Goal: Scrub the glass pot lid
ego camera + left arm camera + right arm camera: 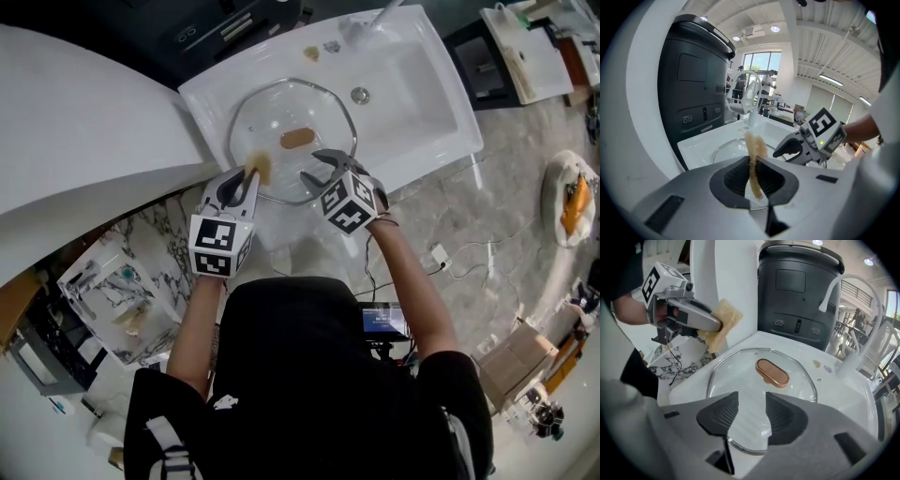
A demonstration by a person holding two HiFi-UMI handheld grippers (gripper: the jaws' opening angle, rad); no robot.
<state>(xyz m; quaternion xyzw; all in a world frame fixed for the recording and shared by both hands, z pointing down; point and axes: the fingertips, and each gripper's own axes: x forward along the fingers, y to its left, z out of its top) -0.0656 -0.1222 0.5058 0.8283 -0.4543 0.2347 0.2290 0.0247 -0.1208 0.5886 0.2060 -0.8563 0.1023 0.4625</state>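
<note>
Black appliance (797,291): stands behind the sink, at its far edge.
Sink (422,84): white, with a white faucet (843,291) at the far side and a round drain (360,95) in the basin floor.
Glass pot lid (281,112): lies flat in the left part of the sink, handle side up, its metal rim facing the person.
Left tool (251,173): closed on the sponge, held at the lid's near-left rim; in its own view the jaws pinch the sponge from both sides.
Right tool (312,166): jaws apart with nothing gripped; it hangs over the lid's near-right rim, which shows through the gap between the jaws in the right gripper view. I cannot tell whether it touches the glass.
Sponge (260,169): tan and thin, standing out past the left tool's tips just above the lid's edge.
Lid handle (297,138): copper-coloured oval at the lid's centre, beyond both tools and clear of them.
</note>
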